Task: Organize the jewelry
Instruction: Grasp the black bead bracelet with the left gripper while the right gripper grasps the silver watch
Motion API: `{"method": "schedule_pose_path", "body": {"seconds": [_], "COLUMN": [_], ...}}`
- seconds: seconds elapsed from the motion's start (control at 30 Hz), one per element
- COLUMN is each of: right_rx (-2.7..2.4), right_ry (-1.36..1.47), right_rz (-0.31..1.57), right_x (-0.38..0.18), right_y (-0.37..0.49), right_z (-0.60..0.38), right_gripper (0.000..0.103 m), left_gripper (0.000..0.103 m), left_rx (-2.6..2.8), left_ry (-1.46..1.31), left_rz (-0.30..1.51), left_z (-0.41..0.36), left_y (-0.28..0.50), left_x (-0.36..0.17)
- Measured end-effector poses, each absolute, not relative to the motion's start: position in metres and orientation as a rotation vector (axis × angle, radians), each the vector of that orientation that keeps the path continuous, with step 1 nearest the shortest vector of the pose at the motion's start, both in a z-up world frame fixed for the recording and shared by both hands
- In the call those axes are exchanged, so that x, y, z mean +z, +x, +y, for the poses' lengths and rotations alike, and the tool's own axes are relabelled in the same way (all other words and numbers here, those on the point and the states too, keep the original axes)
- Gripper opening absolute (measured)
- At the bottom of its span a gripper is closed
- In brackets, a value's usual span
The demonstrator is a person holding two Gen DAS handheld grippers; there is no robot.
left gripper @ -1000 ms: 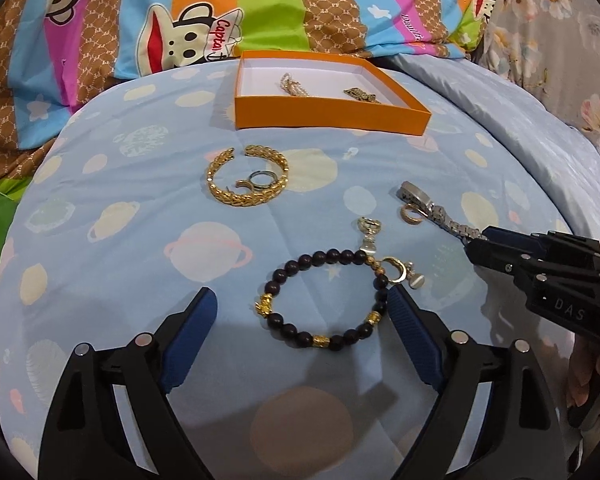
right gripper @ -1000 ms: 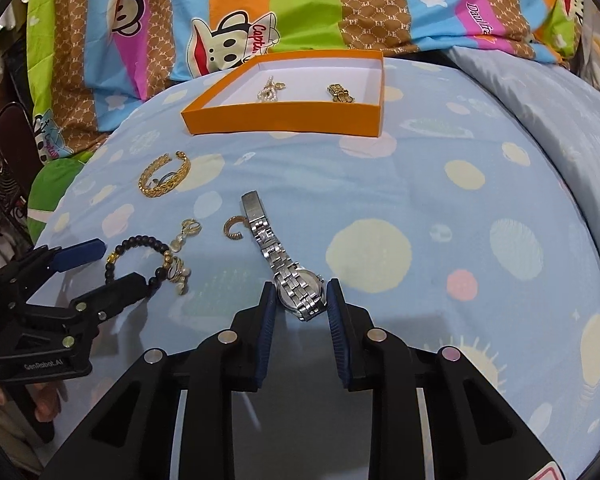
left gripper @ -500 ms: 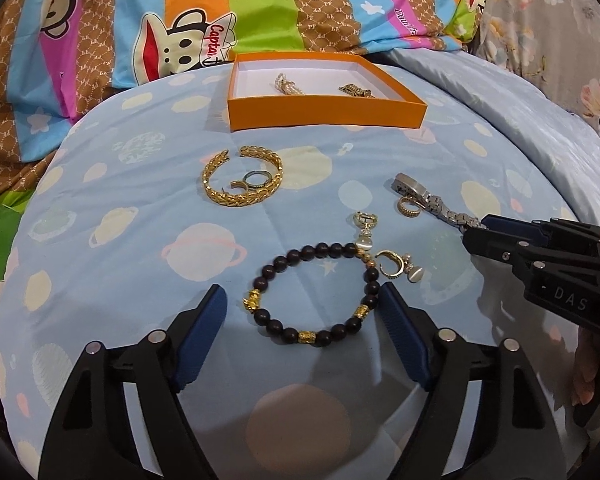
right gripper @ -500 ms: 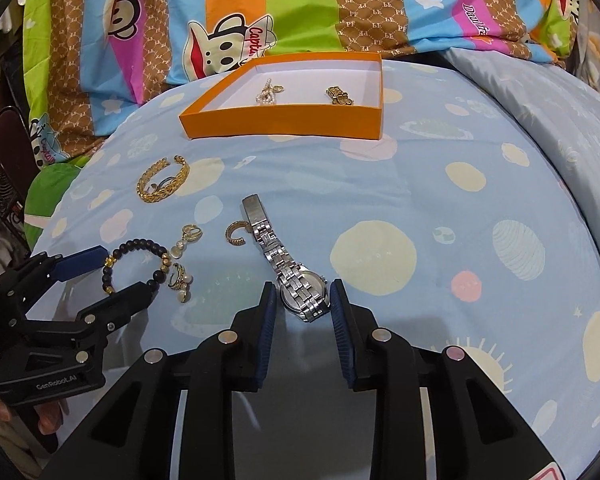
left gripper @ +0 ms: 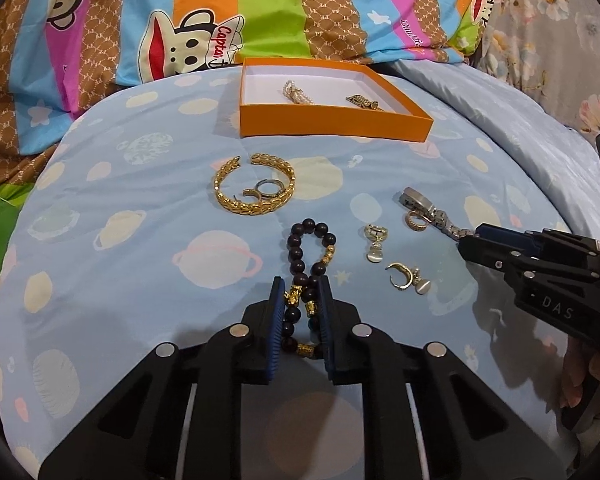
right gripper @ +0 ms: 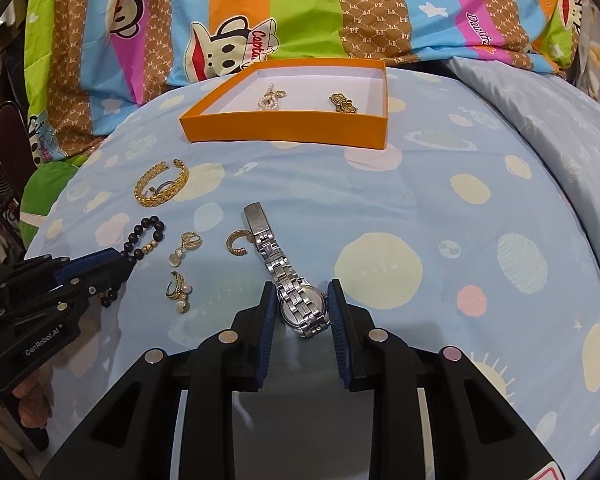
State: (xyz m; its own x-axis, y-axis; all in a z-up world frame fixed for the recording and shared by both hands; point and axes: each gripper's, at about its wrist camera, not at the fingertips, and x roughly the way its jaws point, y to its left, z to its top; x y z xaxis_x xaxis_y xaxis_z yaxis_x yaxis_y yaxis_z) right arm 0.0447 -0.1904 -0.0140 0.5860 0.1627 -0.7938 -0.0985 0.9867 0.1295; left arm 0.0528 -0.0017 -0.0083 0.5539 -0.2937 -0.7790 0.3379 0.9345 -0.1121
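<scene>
Pointing steeply down, left gripper just closed on beaded bracelet; right gripper clamps watch.

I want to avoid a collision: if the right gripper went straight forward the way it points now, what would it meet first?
The right gripper is shut on the silver watch, whose band runs ahead of it. Beyond the band the blue sheet looks free, then the orange box. It points downward, so it would probably press into the sheet first.
</scene>
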Motion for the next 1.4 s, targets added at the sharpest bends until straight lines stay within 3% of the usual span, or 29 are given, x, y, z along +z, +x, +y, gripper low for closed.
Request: {"method": "schedule_pose_path", "body": {"seconds": [0.17,0.7,1.4], "right_rx": [0.165,0.151,0.115], "right_ry": [0.107,0.156,0.158], "right_rz": [0.925,0.809,0.879], "right_x": [-0.011,0.033,0.009], "right_y": [0.042,0.041,0.054], "right_z": [-0.192,-0.202,-0.206], "right_gripper": [0.025,0.025,0.025], "left_gripper": [0.007,0.007,0.007], "left_rx": [-0.399,-0.431,-0.408], "left_ry": [0.043,-0.010,-0.023], "left_rz": [0.910,0.860,0.832], "left_z": [-0.005,-0.002,0.002], "left_y": [0.051,0.056,0.066], "left_x": [-0.003,0.032,0.039]}}
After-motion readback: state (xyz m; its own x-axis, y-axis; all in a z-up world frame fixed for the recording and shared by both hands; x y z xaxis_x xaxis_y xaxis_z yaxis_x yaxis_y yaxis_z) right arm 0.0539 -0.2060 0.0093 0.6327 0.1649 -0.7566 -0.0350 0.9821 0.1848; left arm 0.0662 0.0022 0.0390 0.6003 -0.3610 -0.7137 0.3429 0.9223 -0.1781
